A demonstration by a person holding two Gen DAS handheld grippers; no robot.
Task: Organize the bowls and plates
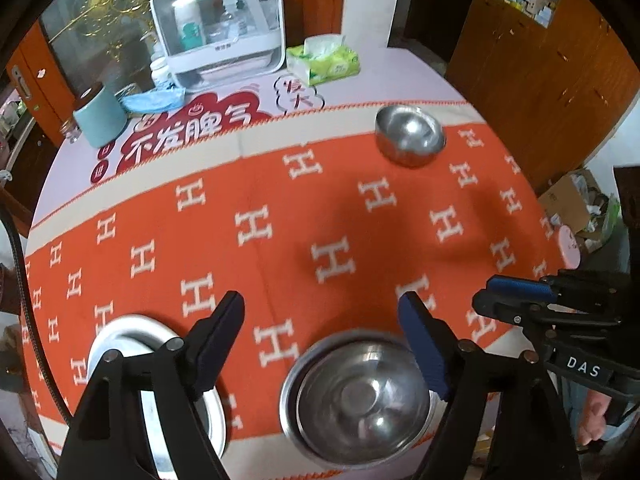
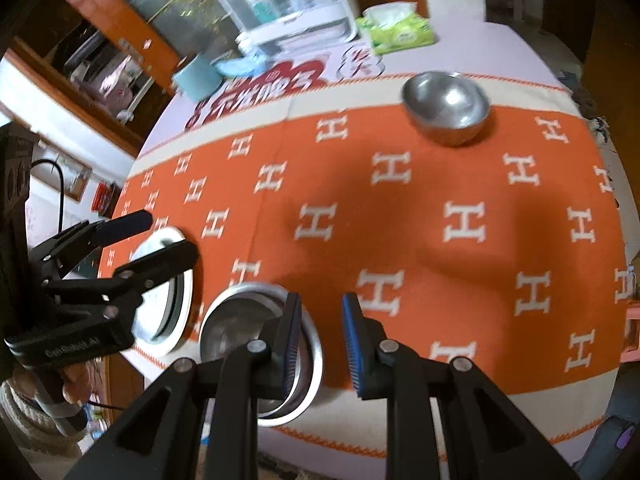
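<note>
- The left gripper (image 1: 320, 320) is released: its jaws stand wide and nothing is held between them. The near steel bowl (image 1: 356, 396) lies just below the fingertips, nested in a wider steel plate (image 1: 290, 384). One finger is seen over the bowl's rim, so a careless descent could strike the rim, not straddle it, and the bowl could be rocked in its plate.
- The right gripper (image 2: 322, 344) is drawn nearly closed with a narrow gap, and it is empty. The same nested pair lies just under its left finger. If it is lowered as it stands, the plate's rim could be caught from above and the whole stack tipped.
- The two grippers are held just beside each other over one stack, so a collision of fingers is to be feared if both are brought down together.
- A white-rimmed plate (image 1: 120, 332) lies just to the left of the left gripper, close to the table's edge as far as can be judged. A sideways sweep could push it over that edge.
- The orange cloth (image 1: 280, 208) lies under everything. If a bowl is dragged and not lifted, the cloth could be bunched and the near stack shifted with it.
- The far steel bowl (image 2: 446, 108) stands alone well ahead of both grippers, to the right. Its wall is round and polished, so a pinch placed low on it could slip, and the bowl could be dropped or sent rolling.
</note>
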